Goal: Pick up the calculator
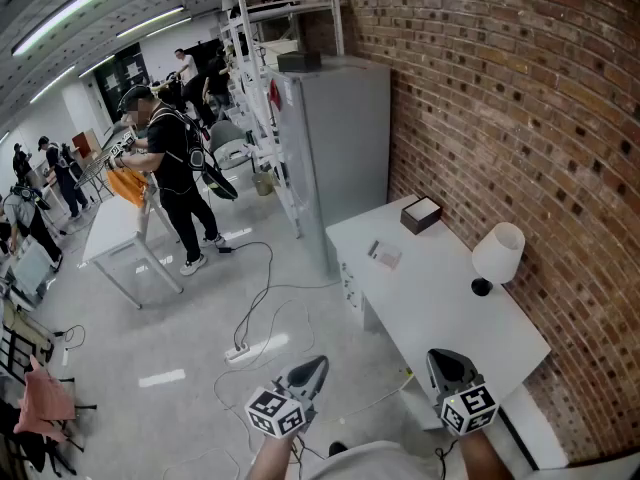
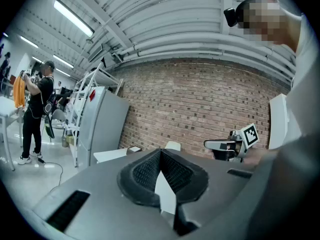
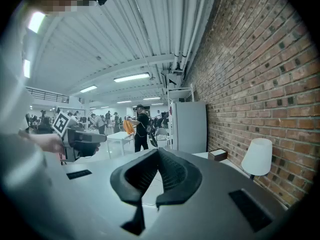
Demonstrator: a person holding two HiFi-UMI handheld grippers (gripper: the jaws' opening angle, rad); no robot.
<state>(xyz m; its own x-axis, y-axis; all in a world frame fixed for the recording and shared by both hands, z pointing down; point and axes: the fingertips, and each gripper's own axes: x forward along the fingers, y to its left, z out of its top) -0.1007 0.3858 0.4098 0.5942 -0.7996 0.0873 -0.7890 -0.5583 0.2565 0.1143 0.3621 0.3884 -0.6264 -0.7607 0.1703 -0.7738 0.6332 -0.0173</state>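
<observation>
Two hand-held grippers are up in front of us, and both are clenched on nothing. The left hand-held gripper [image 2: 161, 154] has its pads pressed together at the tips, and the right hand-held gripper [image 3: 158, 151] looks the same. Neither has reached the worktop [image 1: 450, 313]; the right one hangs by its near end and the left one is out over the floor.

The calculator [image 1: 384, 255] seems to be the small flat grey thing lying toward the worktop's far end, nearer the open edge than the wall edge. It is too small here to be sure. It is well apart from both hand-held grippers, so we judge the step in hand to be the approach, with the pickup not yet begun.

To do this well, we take the right hand-held gripper, since it is the closer one, and spread its jaws before we arrive. The calculator lies flat and thin, so we come in low and tip the jaws down. We straddle its narrow width and close only when both pads sit beside its edges.

The box [image 1: 421, 213] sits at the far corner by the wall, and the lamp [image 1: 498, 253] stands along the wall edge. Both are clear of a path along the open edge, so we keep to that side.
</observation>
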